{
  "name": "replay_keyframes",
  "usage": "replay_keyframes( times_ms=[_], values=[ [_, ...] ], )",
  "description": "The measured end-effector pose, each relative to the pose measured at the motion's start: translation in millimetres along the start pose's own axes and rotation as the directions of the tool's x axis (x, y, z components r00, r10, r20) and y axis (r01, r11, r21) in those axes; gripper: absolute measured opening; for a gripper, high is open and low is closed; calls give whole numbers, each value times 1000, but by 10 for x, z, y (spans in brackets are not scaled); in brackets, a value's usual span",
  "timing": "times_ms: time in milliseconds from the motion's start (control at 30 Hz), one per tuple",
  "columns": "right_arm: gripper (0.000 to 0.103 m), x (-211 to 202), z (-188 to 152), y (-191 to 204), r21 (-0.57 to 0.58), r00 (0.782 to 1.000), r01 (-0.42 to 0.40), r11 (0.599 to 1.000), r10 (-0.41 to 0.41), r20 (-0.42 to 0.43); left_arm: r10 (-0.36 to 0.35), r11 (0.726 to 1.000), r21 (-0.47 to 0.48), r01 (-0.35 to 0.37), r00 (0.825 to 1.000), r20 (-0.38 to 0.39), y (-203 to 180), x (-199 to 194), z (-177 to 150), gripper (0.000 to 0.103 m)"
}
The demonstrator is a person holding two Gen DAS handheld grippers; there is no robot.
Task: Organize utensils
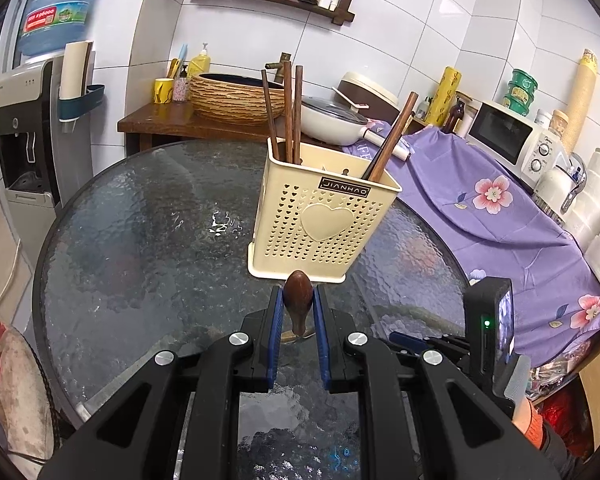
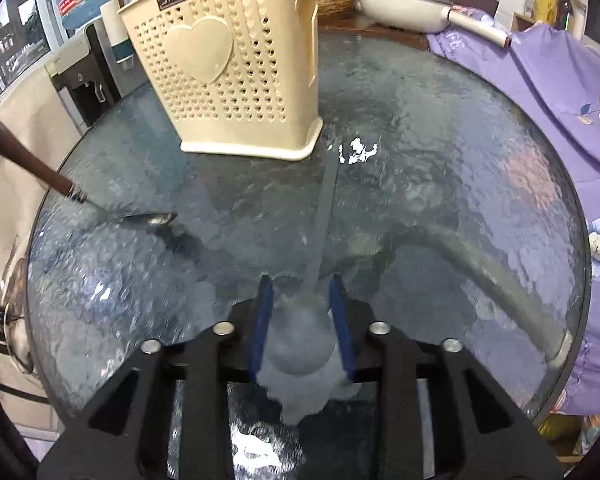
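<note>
Spoon handle (image 1: 298,300) clamped in left tool (image 1: 297,308), apparently.

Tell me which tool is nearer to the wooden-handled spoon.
Left. The left tool has the spoon's wooden handle between its fingers; the metal bowl touches the glass table. The right tool is apart, to the spoon's right.

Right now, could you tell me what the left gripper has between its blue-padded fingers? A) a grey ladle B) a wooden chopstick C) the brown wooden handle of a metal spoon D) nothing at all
C: the left gripper is shut on the brown wooden handle of the metal spoon, whose bowl touches the round glass table.
</note>
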State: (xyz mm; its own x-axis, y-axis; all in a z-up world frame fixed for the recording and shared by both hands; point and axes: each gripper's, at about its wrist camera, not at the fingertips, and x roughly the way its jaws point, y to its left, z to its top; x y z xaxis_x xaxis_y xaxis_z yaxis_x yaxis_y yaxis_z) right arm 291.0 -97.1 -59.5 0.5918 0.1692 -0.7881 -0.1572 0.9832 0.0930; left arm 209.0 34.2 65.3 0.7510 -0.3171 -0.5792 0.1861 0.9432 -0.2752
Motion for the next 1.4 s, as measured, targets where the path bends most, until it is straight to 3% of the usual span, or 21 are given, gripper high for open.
replay_keyframes(
  times_ms=[167,500,700,1200,1400],
  values=[
    [11,20,8,34,-45,1000,16,999,-16,8,1,1000,-4,-1,1000,4,-2,-2,-6,15],
    [8,-398,-41,-95,-24,990,-90,996,92,103,3,1000,22,-4,1000,23,-114,-41,24,15],
    [8,-919,-7,-156,-41,954,-186,982,191,230,2,1000,19,-3,1000,29,-117,-60,18,15],
    [8,-1205,73,-3,-84,918,-244,966,258,302,-2,999,40,0,999,47,-196,-151,49,15],
    [8,-1319,149,73,-110,905,-247,963,270,329,-34,999,36,33,998,46,-213,-167,103,15]
  ],
)
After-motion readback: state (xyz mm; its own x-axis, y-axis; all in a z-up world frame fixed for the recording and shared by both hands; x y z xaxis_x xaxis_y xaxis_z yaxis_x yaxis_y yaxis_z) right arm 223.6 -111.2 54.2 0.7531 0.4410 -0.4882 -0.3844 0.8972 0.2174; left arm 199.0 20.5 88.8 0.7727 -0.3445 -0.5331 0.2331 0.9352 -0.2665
